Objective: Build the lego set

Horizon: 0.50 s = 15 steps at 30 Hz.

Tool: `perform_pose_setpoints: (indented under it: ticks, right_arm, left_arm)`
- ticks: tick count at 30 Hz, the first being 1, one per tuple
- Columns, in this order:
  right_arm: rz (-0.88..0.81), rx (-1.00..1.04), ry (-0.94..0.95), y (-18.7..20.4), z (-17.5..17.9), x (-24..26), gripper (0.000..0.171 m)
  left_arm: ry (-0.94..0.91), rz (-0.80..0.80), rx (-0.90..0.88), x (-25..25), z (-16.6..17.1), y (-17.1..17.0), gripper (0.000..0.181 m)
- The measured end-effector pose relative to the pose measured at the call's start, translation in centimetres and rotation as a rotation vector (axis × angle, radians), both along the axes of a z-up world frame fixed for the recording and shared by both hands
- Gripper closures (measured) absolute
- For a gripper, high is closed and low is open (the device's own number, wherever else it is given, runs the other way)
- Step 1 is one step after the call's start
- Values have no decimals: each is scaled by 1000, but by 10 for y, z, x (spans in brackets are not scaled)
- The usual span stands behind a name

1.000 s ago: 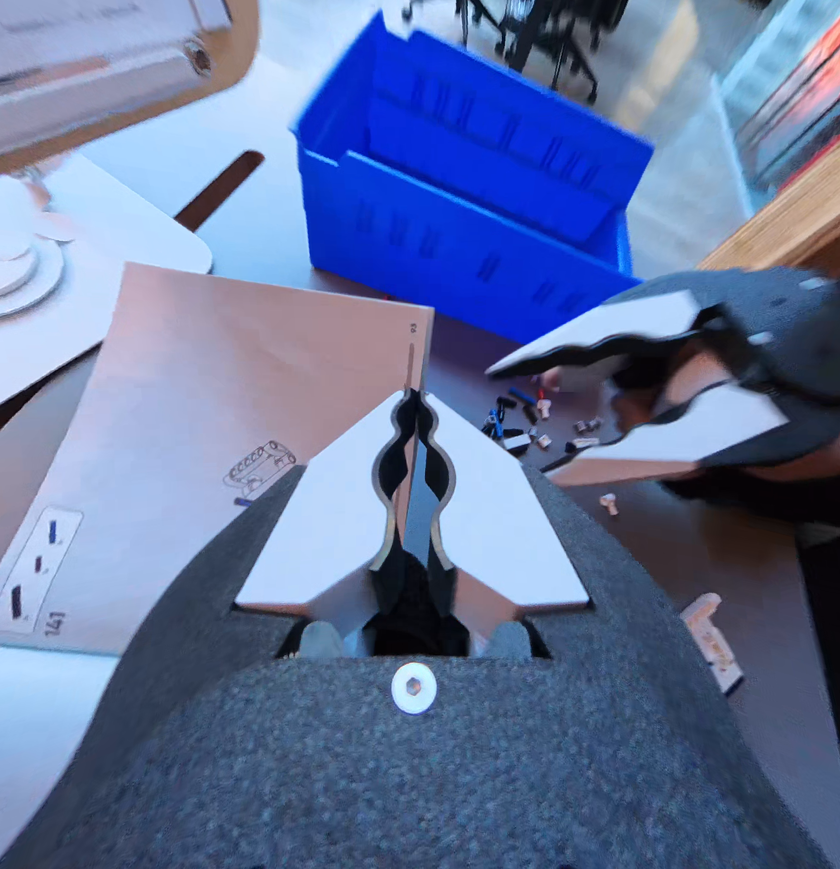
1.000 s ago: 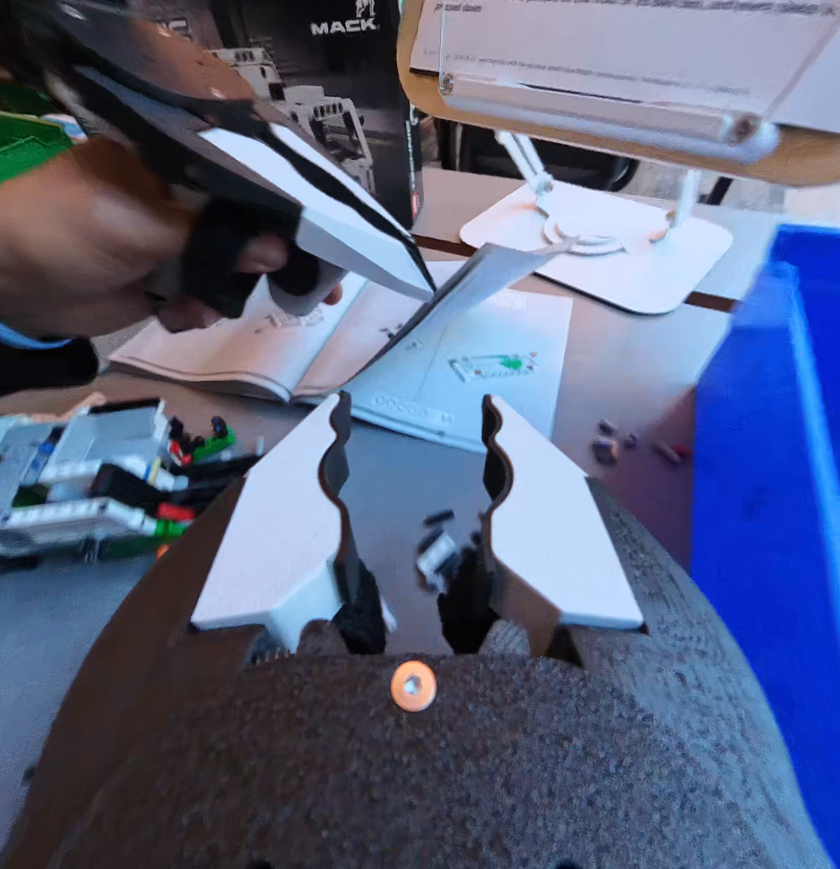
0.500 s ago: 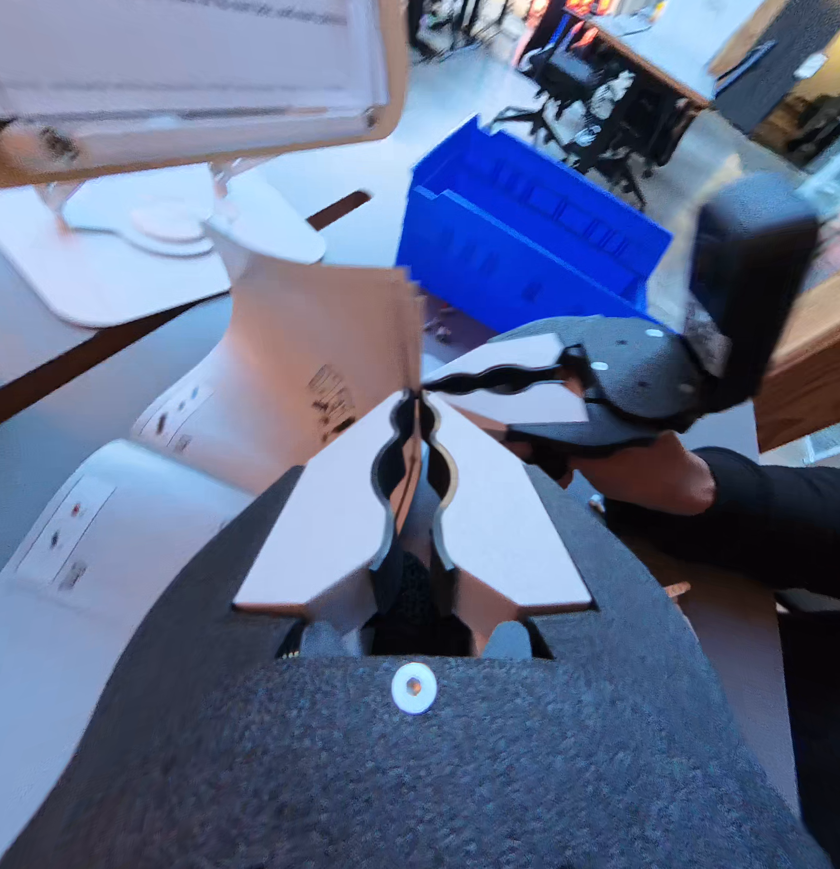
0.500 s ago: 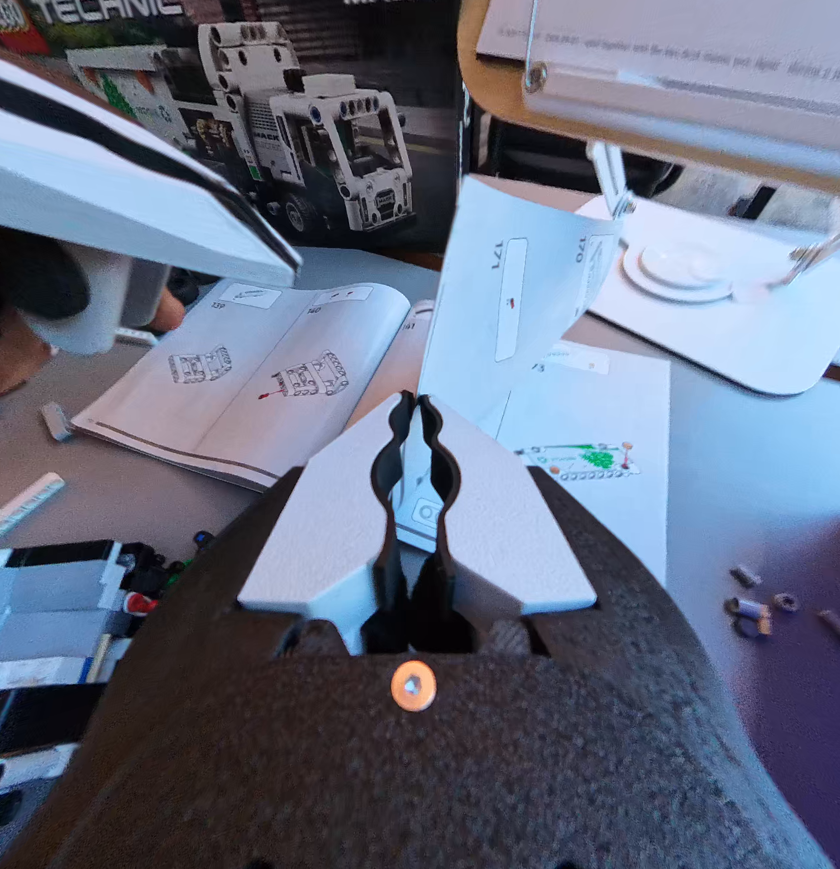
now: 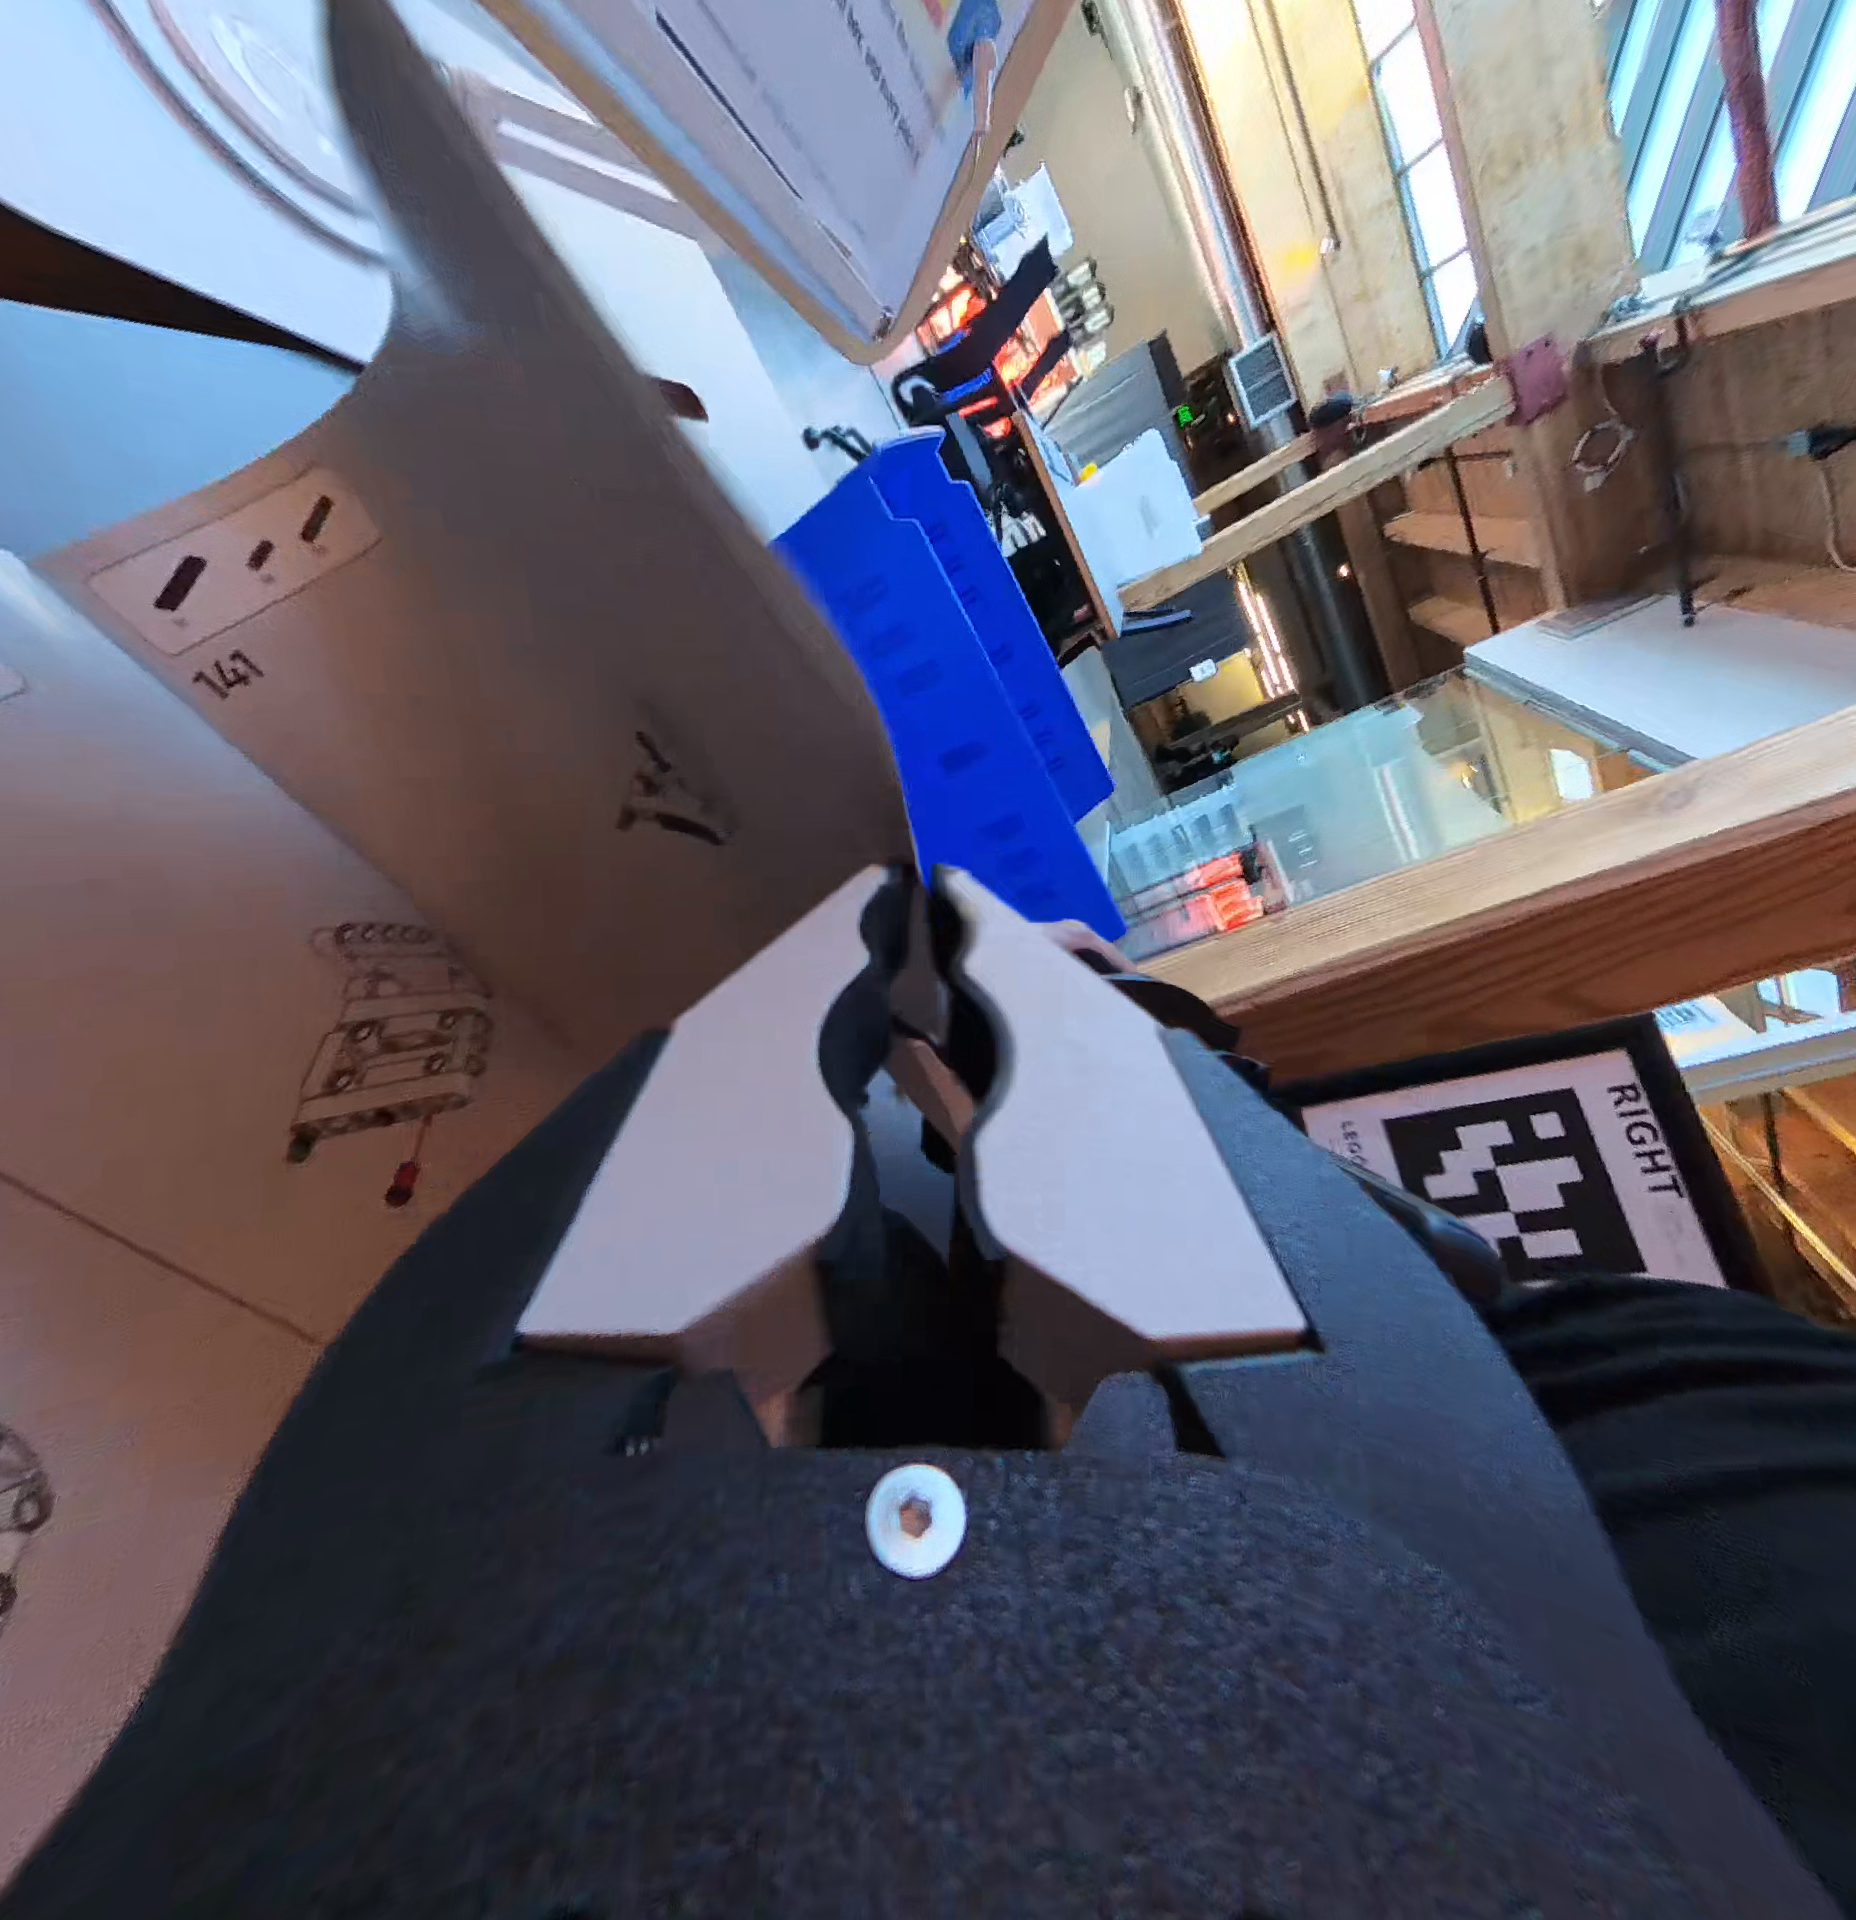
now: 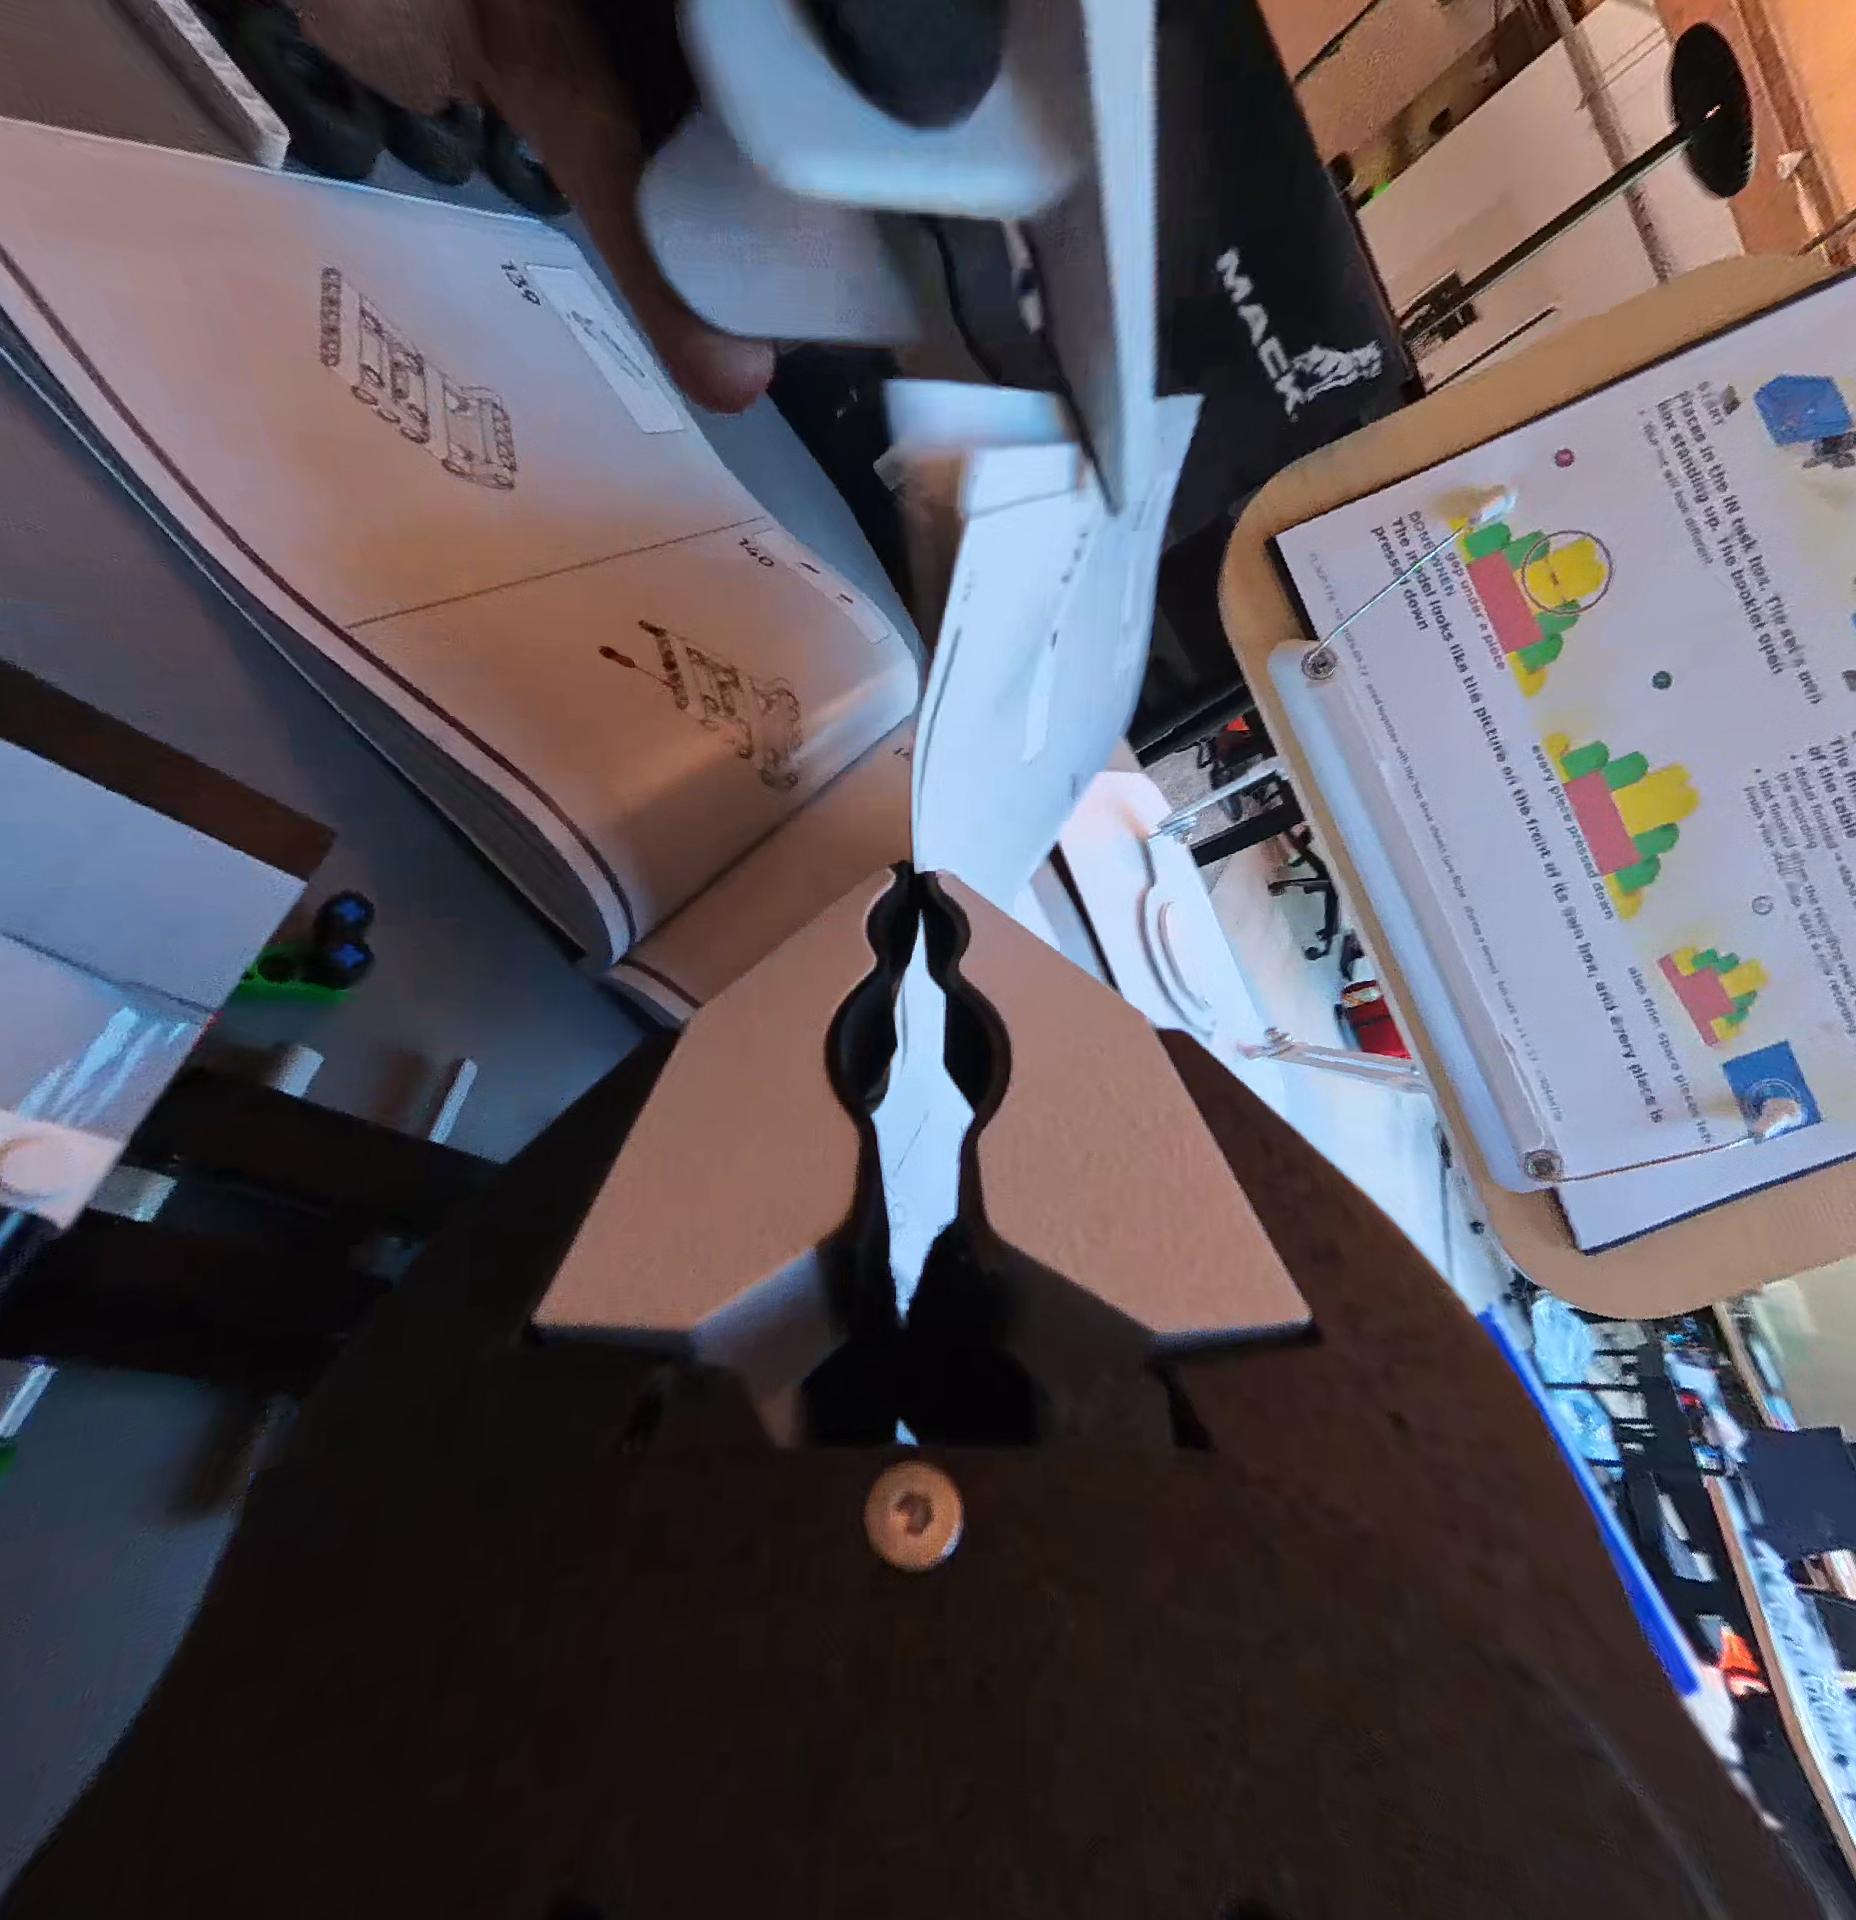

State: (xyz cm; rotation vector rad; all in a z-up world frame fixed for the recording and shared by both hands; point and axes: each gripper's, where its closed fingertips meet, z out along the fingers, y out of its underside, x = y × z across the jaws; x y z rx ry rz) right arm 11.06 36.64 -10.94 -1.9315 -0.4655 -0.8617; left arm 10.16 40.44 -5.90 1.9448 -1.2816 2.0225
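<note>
The open instruction booklet (image 6: pixel 436 468) lies on the grey table. One page (image 5: pixel 591 675) is lifted off it and curves upward. My left gripper (image 5: pixel 922 883) is shut on this page's edge. My right gripper (image 6: pixel 916 883) is shut on the same page (image 6: pixel 1028 665), lower down; the paper runs between its fingers. In the right wrist view the left gripper (image 6: pixel 1106 478) pinches the page's top. A partly built white and black lego model (image 6: pixel 124 1091) sits at the left, blurred, with a green piece (image 6: pixel 300 966) beside it.
A blue bin (image 5: pixel 955 675) stands beyond the booklet. A wooden board with a printed sheet (image 6: pixel 1578 779) stands on a white stand at the right. The black lego box (image 6: pixel 1267 312) is behind the booklet. The right gripper's marker tag (image 5: pixel 1506 1174) is close beside my left gripper. One gripper's finger ends stand about 7 centimetres off the other's. The green piece (image 6: pixel 300 966) sits 10 centimetres or so from the ends of my right fingers.
The right gripper, open one second ago, has shut on the page. Both grippers have raised the page and rolled, so both views are now tilted.
</note>
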Motion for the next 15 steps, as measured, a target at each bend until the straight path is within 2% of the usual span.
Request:
perform_pose_setpoints:
  ticks: [2,4,6,9,10,12,15]
  right_arm:
    - [45,-42,115,-1,-10,-10,164]
    - [140,-76,392,-6,-14,-33,138]
    - [249,-23,741,-16,10,-48,121]
    - [264,131,1130,-17,51,-19,104]
    - [258,153,1197,-13,55,-7,97]
    - [218,89,1253,0,41,6,83]
    - [300,15,1420,16,34,-7,93]
  left_arm:
    - [6,0,28,-1,-6,1,181]
    - [-2,-8,74,-1,-9,1,181]
    - [-26,-17,74,-1,-6,0,181]
    - [-66,-42,45,1,1,-5,181]
    - [-67,-50,43,3,1,-8,181]
    - [-70,-71,41,6,1,-16,181]
    - [-70,-87,38,11,0,-25,181]
